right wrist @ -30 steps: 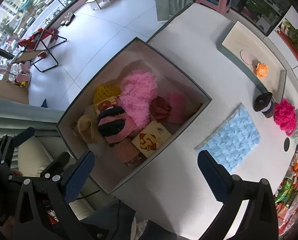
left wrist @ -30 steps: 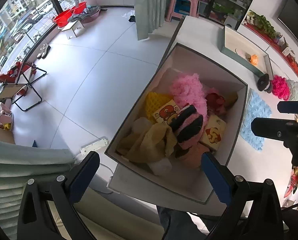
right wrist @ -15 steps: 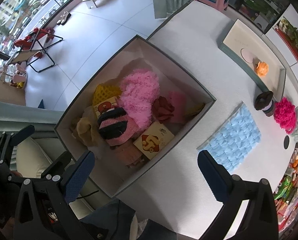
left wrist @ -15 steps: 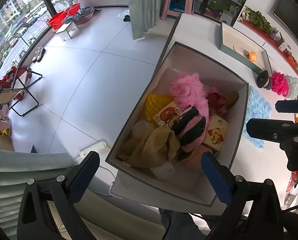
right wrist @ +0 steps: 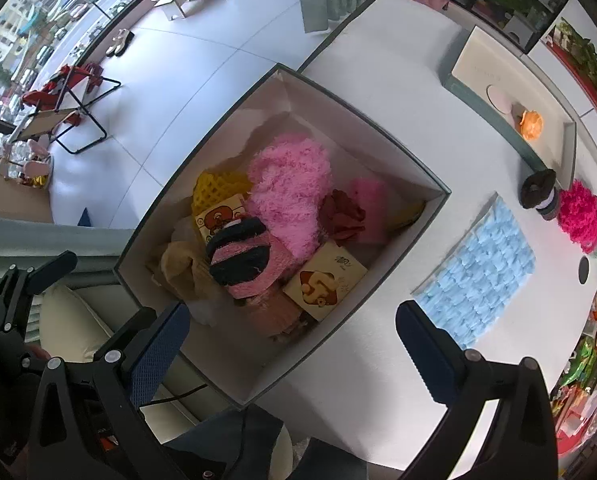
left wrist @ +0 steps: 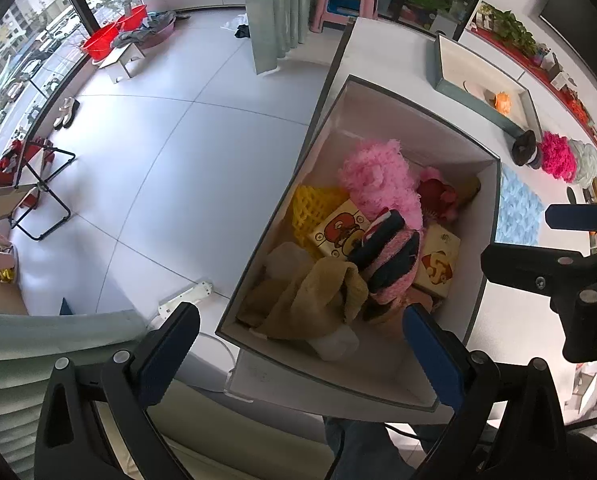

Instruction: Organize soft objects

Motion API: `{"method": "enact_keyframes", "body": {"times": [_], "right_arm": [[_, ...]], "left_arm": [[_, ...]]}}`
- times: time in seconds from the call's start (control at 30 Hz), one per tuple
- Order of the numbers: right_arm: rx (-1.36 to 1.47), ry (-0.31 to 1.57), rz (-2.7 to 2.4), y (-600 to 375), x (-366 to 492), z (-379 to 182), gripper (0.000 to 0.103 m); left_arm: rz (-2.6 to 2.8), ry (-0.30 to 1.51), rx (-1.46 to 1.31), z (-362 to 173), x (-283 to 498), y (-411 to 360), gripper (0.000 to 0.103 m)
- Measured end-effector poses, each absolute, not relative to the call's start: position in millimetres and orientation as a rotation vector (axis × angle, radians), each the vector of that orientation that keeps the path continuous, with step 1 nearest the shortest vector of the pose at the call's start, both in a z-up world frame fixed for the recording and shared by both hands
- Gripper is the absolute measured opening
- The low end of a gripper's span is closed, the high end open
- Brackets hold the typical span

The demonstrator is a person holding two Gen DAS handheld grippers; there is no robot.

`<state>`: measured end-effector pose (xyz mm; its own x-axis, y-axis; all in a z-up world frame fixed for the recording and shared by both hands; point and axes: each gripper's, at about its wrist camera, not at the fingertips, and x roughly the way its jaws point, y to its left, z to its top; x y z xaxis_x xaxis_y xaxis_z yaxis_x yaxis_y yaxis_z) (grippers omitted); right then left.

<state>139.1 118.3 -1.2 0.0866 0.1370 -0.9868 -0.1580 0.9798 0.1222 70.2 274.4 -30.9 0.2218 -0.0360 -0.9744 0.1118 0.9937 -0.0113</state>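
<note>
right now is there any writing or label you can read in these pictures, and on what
No text reads clearly in either view.
Packet with a bear cartoon in the big box: picture only, any writing too small to read.
Tan packet with an orange cartoon: a small dark mark near its top corner, too blurred to read.
Shallow tray on the table: a faint line of print on its floor, not readable.

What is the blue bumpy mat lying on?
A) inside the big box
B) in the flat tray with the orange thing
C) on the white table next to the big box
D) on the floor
C: the blue mat lies flat on the white table, just outside the big box.
</note>
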Motion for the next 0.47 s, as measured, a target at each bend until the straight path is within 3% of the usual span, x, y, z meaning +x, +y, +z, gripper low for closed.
{"method": "enact_keyframes", "body": {"times": [0.47], "right_arm": [[0.007,1.470,0.193,121.9,137.7,-7.5,0.103]], "left_arm": [[-0.129,1.368,0.072,-40.5,78.6,273.4,0.102]]}}
